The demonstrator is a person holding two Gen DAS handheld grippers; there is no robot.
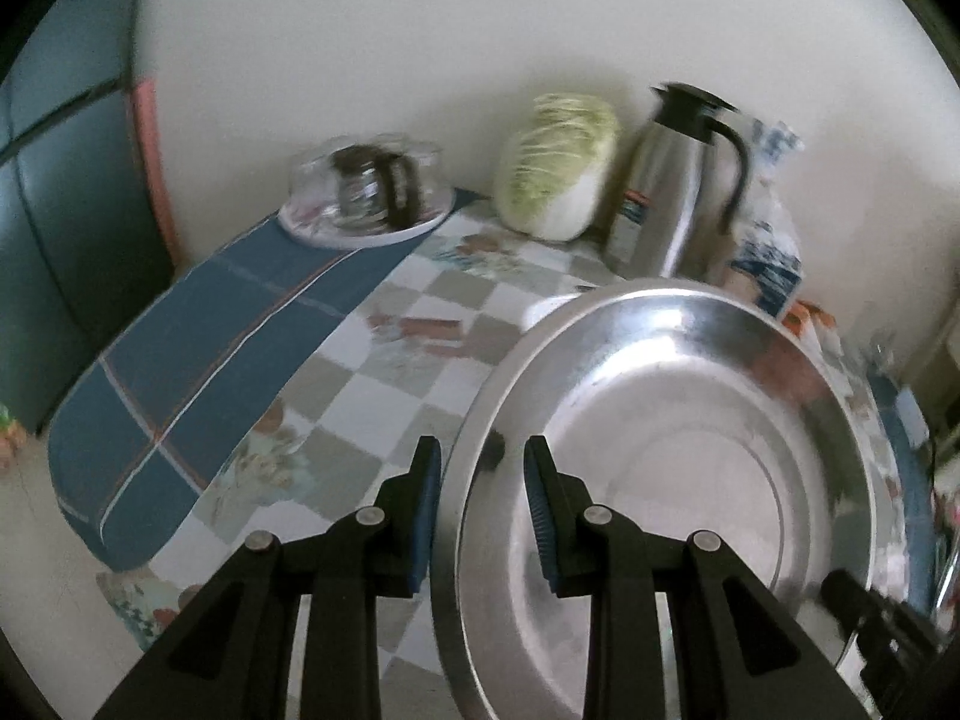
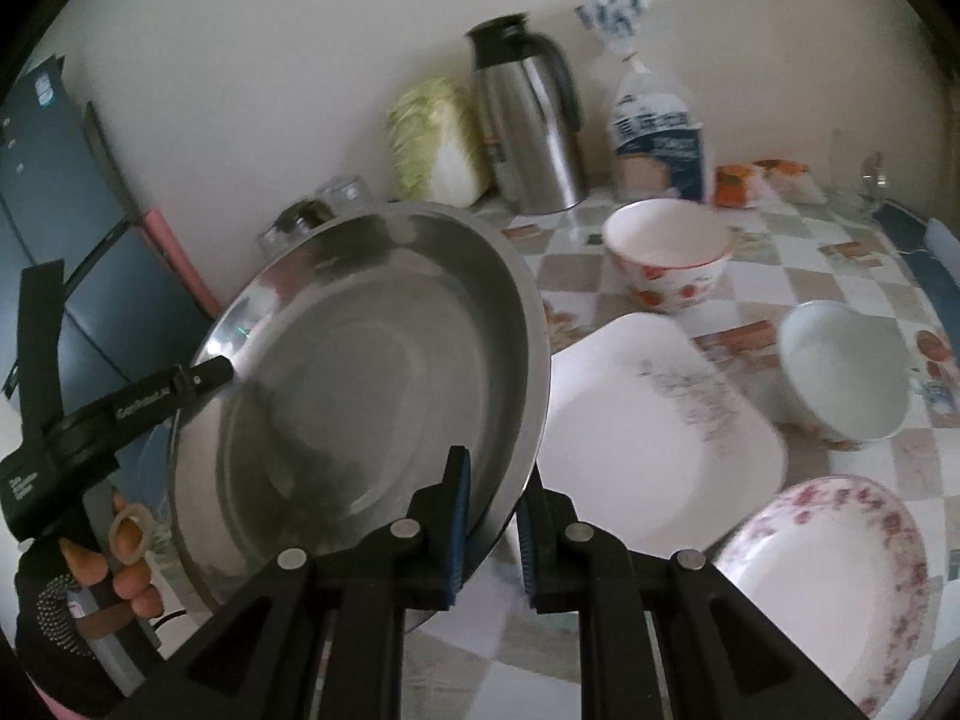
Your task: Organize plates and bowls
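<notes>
A large steel basin (image 1: pixel 678 456) (image 2: pixel 372 384) is held tilted above the checked table. My left gripper (image 1: pixel 483 474) has its jaws on either side of the basin's left rim, shut on it; its finger also shows at the basin's far rim in the right wrist view (image 2: pixel 204 375). My right gripper (image 2: pixel 495 498) is shut on the basin's near right rim. On the table lie a white square plate (image 2: pixel 654 438), a pink-flowered plate (image 2: pixel 834 588), a red-flowered bowl (image 2: pixel 669 252) and a white bowl (image 2: pixel 846 378).
At the back by the wall stand a steel thermos jug (image 1: pixel 678 180) (image 2: pixel 534 120), a napa cabbage (image 1: pixel 558 168) (image 2: pixel 438 144), a tied plastic bag (image 2: pixel 657 132) and a covered glass dish (image 1: pixel 366 192). A blue cloth (image 1: pixel 198 384) drapes the table's left edge.
</notes>
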